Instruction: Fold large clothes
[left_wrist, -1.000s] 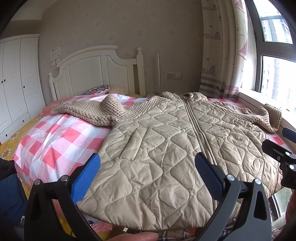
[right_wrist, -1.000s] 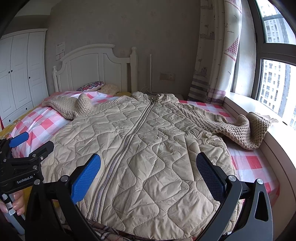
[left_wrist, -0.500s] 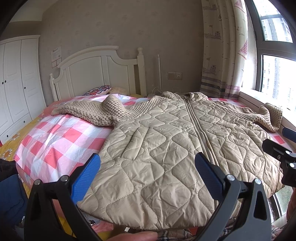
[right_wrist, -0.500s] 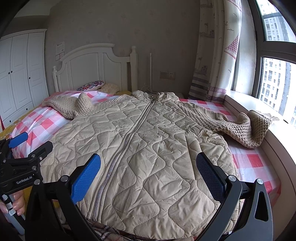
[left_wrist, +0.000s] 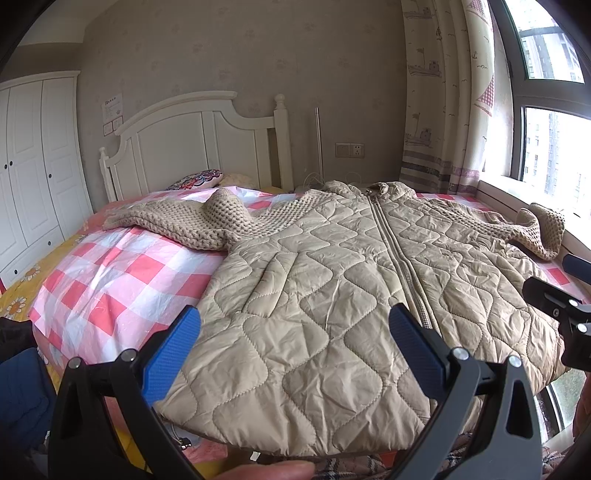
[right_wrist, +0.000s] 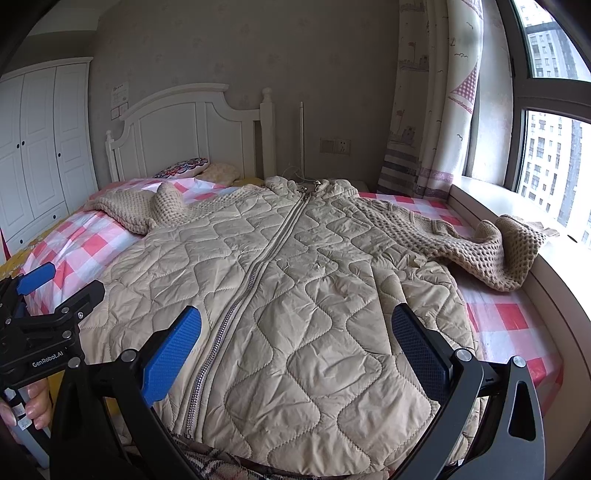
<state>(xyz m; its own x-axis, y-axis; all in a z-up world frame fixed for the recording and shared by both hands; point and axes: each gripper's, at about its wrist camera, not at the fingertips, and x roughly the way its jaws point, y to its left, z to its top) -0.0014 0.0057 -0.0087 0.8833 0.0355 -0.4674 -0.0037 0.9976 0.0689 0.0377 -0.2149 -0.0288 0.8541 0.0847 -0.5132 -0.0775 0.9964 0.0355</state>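
Note:
A large beige quilted jacket (left_wrist: 332, 288) with knitted sleeves lies flat, zipped, front up on the bed; it also shows in the right wrist view (right_wrist: 295, 288). One knitted sleeve (left_wrist: 192, 221) stretches left, the other sleeve (right_wrist: 480, 240) reaches the window sill. My left gripper (left_wrist: 293, 332) is open and empty above the jacket's hem, left of the zipper. My right gripper (right_wrist: 295, 332) is open and empty above the hem, right of the zipper (right_wrist: 255, 280). Each gripper shows at the edge of the other's view.
The bed has a pink checked sheet (left_wrist: 122, 273) and a white headboard (left_wrist: 192, 140). A patterned pillow (right_wrist: 184, 166) lies by the headboard. A white wardrobe (left_wrist: 33, 166) stands at left. A window sill (right_wrist: 554, 266) and curtain (right_wrist: 432, 110) are at right.
Both grippers have drifted very slightly; the view is almost the same. The jacket has not moved.

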